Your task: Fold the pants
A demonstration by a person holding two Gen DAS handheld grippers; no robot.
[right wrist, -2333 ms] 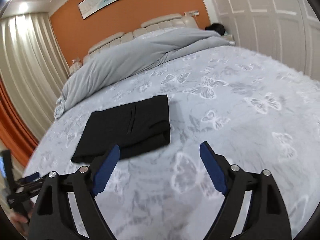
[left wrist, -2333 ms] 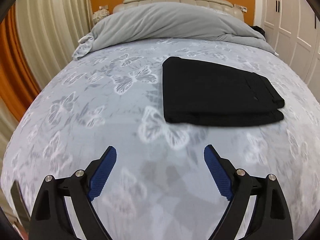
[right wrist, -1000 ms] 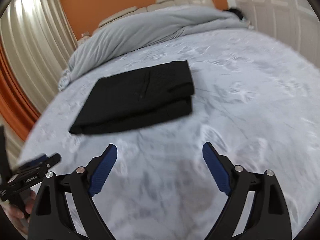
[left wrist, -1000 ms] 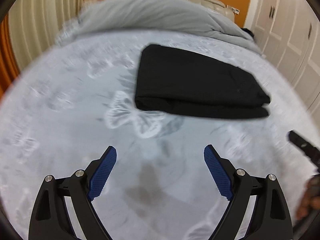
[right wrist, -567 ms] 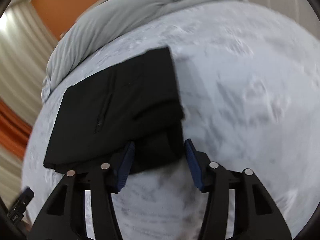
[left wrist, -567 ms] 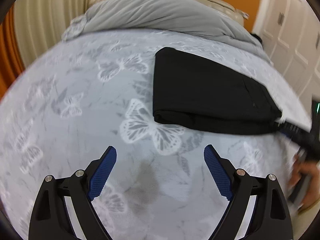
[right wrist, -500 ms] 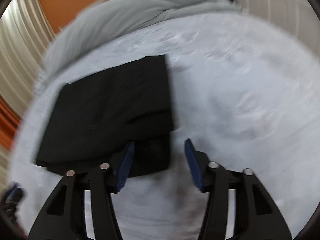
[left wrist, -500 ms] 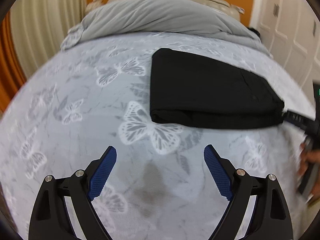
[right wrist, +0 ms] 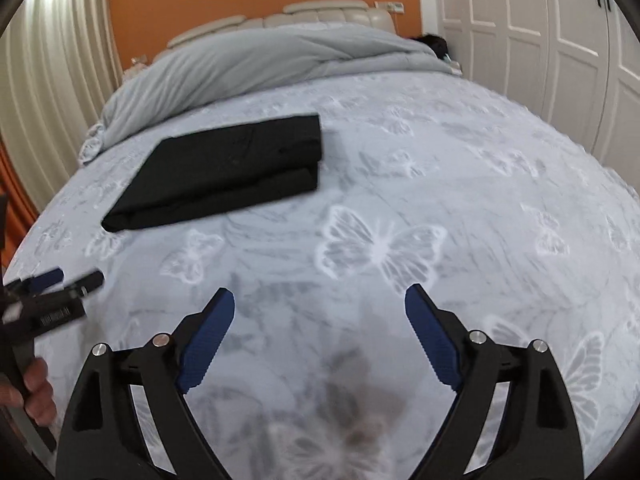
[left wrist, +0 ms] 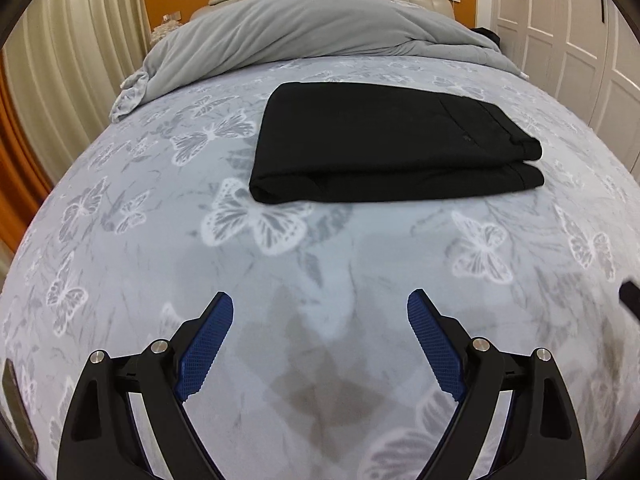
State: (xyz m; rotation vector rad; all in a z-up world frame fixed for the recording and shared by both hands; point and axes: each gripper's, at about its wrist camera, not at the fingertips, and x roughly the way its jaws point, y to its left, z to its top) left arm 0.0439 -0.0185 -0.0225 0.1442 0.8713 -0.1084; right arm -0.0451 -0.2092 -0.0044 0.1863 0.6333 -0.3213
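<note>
Pants [left wrist: 384, 144] lie folded flat on the bed [left wrist: 120, 280], well ahead of my fingers, left gripper [left wrist: 320, 346] and right gripper [right wrist: 320, 342] both spread wide and empty, so I judge folding done and next I just pull clear.

Folded black pants [left wrist: 384, 140] on the bed.

The pants lie flat as a neat rectangular stack of layers on the butterfly-print cover, rounded fold at their left end, waistband edges stacked at the right; a pocket seam shows on top. Nothing touches them [right wrist: 224, 172].
</note>
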